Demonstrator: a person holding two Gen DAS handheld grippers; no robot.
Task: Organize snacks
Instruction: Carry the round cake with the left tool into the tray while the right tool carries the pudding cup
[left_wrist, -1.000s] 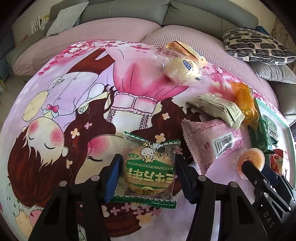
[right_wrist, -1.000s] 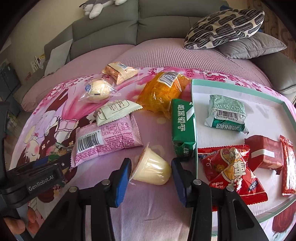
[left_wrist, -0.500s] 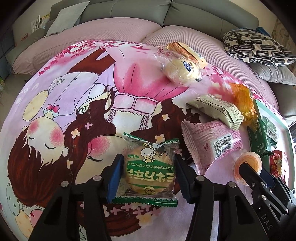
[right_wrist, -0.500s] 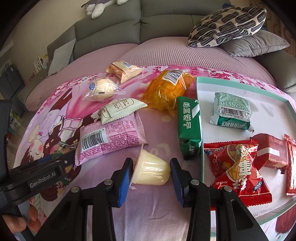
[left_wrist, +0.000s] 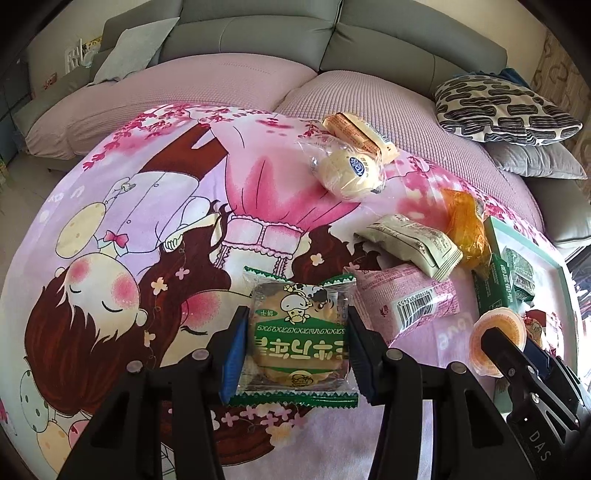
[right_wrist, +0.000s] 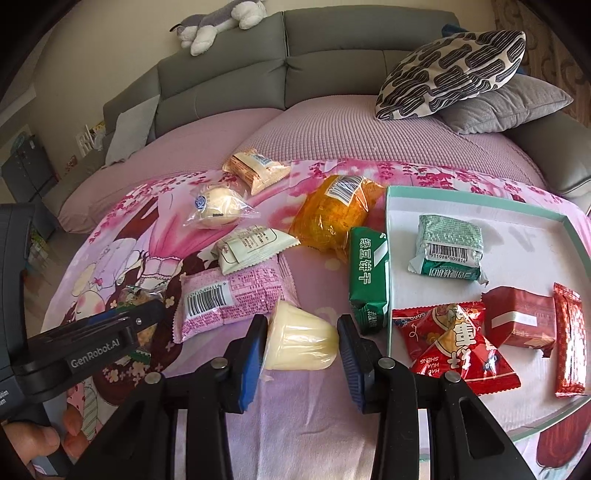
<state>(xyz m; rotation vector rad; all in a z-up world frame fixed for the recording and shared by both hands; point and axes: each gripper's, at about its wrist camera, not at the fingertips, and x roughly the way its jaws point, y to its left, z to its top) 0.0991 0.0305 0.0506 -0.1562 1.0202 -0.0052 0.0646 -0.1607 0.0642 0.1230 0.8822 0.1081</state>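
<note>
With both blue pads pressed against the side edges of its wrapper, the green biscuit packet (left_wrist: 300, 341) sits clamped in the left tongs (left_wrist: 295, 349), which are narrowed to the width of the packet. It lies flat on the cartoon blanket (left_wrist: 155, 206) that covers the sofa seat, near the blanket's front edge.

The right tongs (right_wrist: 301, 341) are likewise narrowed, closed on the jelly cup (right_wrist: 300, 341). The cup lies on its side on the blanket, pads touching both ends, just beside the tray's left edge.

Right wrist view only:
- white tray (right_wrist: 524, 236) with teal rim, on the blanket's right side, holding a pale green packet (right_wrist: 448, 247), a red triangular bag (right_wrist: 460, 350), a dark red packet (right_wrist: 519, 321) and a red bar (right_wrist: 570, 341)
- dark green biscuit pack (right_wrist: 368, 273) leaning against the tray's left rim
- plush toy (right_wrist: 218, 22) on the sofa back
- a thumb and fingers (right_wrist: 31, 445) gripping the left tool at the lower left corner

Left wrist view only:
- the biscuit packet's printed face, and the jelly cup's orange foil lid (left_wrist: 496, 334)

Both views: pink packet (right_wrist: 227, 297), cream packet (right_wrist: 255, 247), round bun in clear wrap (right_wrist: 218, 210), orange bag (right_wrist: 334, 218), tan packet (right_wrist: 256, 171) toward the blanket's far edge, patterned cushion (right_wrist: 450, 70).
</note>
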